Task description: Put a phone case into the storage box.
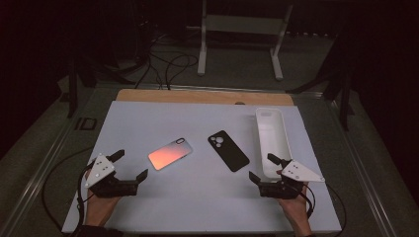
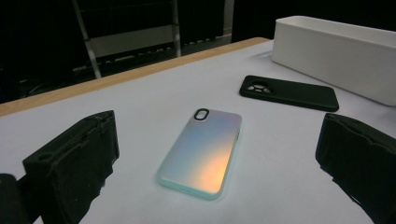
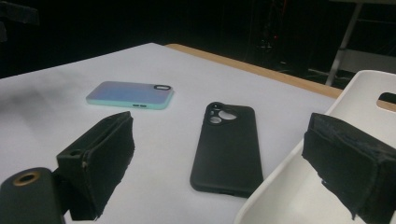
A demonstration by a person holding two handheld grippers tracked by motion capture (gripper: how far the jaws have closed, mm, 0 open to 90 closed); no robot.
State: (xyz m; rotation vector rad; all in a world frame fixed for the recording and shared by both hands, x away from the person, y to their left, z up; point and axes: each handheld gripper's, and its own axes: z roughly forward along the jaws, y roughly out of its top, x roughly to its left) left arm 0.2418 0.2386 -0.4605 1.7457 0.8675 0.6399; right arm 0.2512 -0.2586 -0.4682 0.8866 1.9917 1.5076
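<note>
A white table (image 1: 148,123) holds two phone cases and a tray, seen from above. Two hands at the near edge each hold a gripper.

The iridescent case (image 1: 170,153) lies flat, back up, left of centre. Its long axis runs diagonally: the camera cutout points to the far right, the other end to the near left. In the left gripper view the case (image 2: 201,152) lies straight ahead between the two jaws, cutout at the far end, not touched.

The black case (image 1: 228,150) lies flat just right of centre, apart from the first. Its long axis slants the other way: the camera cutout points to the far left, the plain end to the near right. In the right gripper view this case (image 3: 226,149) lies ahead between the jaws, with the iridescent case (image 3: 130,94) farther off at the left.

A long white tray (image 1: 272,140) lies along the table's right side, its long axis running near to far. Nothing can be seen inside it.

The left gripper (image 1: 127,167) sits at the near left, jaws spread wide and holding nothing. The right gripper (image 1: 264,170) sits at the near right, jaws also spread and holding nothing; one jaw is over the tray's near end. Bare table lies between each gripper and the case ahead of it.

Beyond the table stand a white frame (image 1: 242,29) and dark cables (image 1: 163,66) on the floor.
</note>
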